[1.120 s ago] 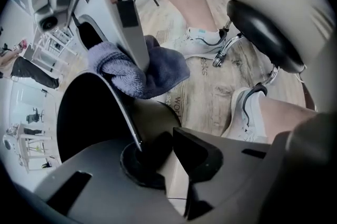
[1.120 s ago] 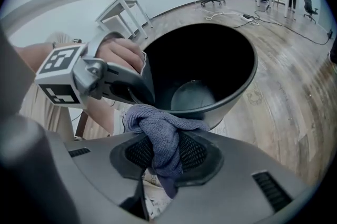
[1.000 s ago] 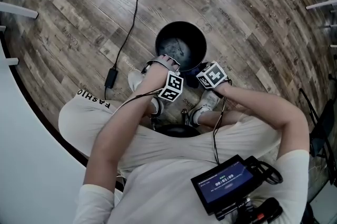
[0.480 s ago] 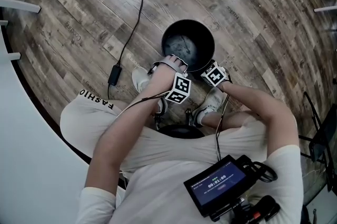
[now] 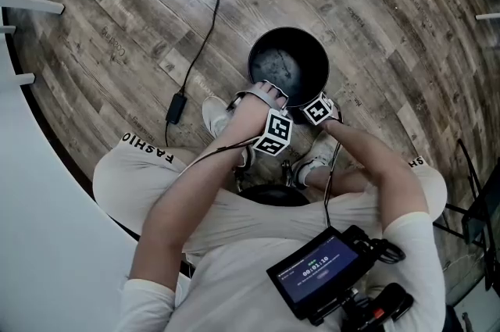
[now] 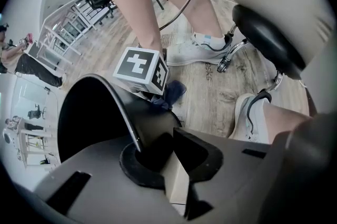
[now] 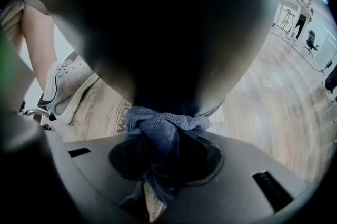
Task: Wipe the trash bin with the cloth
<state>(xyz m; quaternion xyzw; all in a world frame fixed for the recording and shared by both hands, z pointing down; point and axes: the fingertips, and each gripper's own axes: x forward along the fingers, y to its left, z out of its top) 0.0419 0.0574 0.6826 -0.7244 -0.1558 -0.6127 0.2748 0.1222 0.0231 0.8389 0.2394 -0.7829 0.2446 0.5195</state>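
Note:
A round black trash bin [image 5: 289, 65] stands on the wooden floor in front of the person's feet. My left gripper [image 5: 264, 94] is shut on its near rim [image 6: 134, 138], the thin edge caught between the jaws. My right gripper [image 5: 316, 118] is down at the bin's near right outer side. In the right gripper view it [image 7: 160, 162] is shut on a bunched blue cloth [image 7: 163, 125], and the cloth presses against the bin's dark outer wall [image 7: 168, 33]. The left gripper view shows the right gripper's marker cube [image 6: 141, 70] with the cloth [image 6: 171, 94] under it, beside the bin [image 6: 89, 112].
A black cable with a power adapter [image 5: 176, 108] runs across the floor left of the bin. White shoes [image 5: 217, 116] and a stool's black seat [image 5: 269, 194] lie close behind the grippers. White furniture legs [image 5: 31, 4] stand at far left, a dark chair [image 5: 480, 213] at right.
My right gripper has gone down along the bin's near outer side with the cloth. The left gripper has stayed on the rim.

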